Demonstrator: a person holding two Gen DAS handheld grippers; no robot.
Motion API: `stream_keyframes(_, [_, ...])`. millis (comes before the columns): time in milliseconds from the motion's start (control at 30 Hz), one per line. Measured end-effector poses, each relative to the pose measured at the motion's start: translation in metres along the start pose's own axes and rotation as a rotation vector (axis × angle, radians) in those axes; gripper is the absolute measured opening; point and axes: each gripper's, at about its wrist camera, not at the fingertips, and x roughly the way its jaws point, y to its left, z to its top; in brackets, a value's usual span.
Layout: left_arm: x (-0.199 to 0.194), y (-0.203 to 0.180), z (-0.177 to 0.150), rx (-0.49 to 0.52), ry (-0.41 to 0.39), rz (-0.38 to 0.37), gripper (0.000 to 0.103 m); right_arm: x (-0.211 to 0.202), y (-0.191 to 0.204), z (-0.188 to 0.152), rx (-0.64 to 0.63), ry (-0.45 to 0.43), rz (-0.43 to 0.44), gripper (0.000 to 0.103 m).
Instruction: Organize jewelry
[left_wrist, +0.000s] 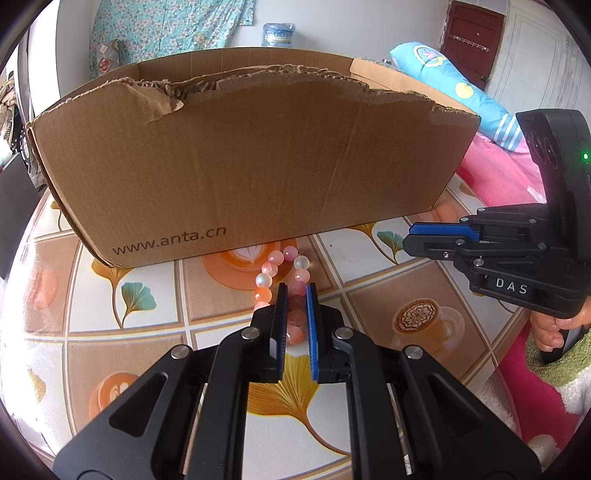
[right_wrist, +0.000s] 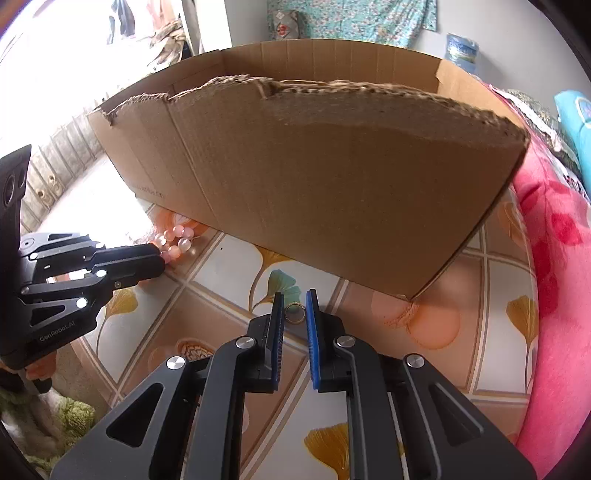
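A bracelet of pink, orange and white beads (left_wrist: 275, 271) lies on the patterned tablecloth in front of an open cardboard box (left_wrist: 258, 162). My left gripper (left_wrist: 296, 291) is shut on the bracelet's near side, with beads between the blue pads; it also shows in the right wrist view (right_wrist: 162, 254) with the beads (right_wrist: 177, 236). My right gripper (right_wrist: 295, 301) is shut on a small gold ring (right_wrist: 295, 314) that rests on the table. It also shows in the left wrist view (left_wrist: 412, 236) at right, jaws together.
The box (right_wrist: 314, 177) has a torn front rim and stands close behind both grippers. The round table's cloth (left_wrist: 147, 332) has leaf and coffee prints. A pink blanket (right_wrist: 554, 295) lies along the table's right edge, a blue pillow (left_wrist: 461, 85) behind.
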Motion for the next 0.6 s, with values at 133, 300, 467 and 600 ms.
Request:
stream_keyframes(133, [-0.001, 0.000, 0.001, -0.004, 0.005, 0.002, 0.009, -0.005, -0.014, -0.002, 0.052, -0.013, 0.008, 0.012])
stream_keyframes(300, [0.000, -0.001, 0.003, -0.008, 0.014, 0.010, 0.009, -0.008, -0.020, -0.003, 0.096, -0.030, 0.007, 0.012])
stream_keyframes(467, [0.002, -0.004, 0.005, -0.007, 0.023, 0.024, 0.009, -0.007, -0.019, -0.005, 0.152, -0.036, 0.017, 0.005])
stream_keyframes(600, [0.002, -0.006, 0.006, -0.006, 0.026, 0.030, 0.009, -0.005, -0.015, -0.004, 0.168, -0.035, 0.012, 0.005])
